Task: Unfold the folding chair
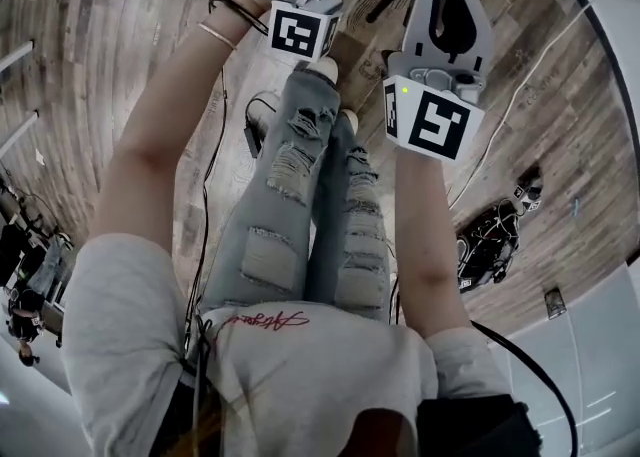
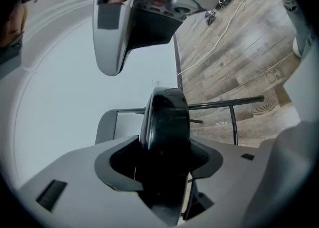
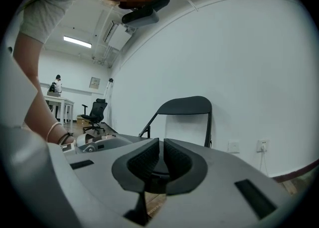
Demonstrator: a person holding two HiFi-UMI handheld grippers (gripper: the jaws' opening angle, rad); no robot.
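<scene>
Left gripper [image 2: 167, 146]: jaws spread wide, with a rounded black edge of the folding chair [image 2: 167, 114] between them; the pads appear clear of it. The chair's thin black tubes [image 2: 224, 104] cross behind, above the wood-plank floor [image 2: 239, 57].

Right gripper [image 3: 161, 147]: jaws drawn together, nothing between them. It faces the chair's backrest [image 3: 185, 106], which stands close to a white wall [image 3: 239, 62].

Surroundings:
- White cable [image 2: 214, 47] trailing over the floor.
- Wall sockets [image 3: 233, 146] low on the wall, right of the chair.
- Black office chair [image 3: 94, 112] and desk [image 3: 60, 103], with a person [image 3: 55, 86], well off to the left.
- Wearer's ripped jeans [image 1: 300, 195] below both grippers in the head view.
- Dark gear [image 1: 490, 245] on the floor nearby.
</scene>
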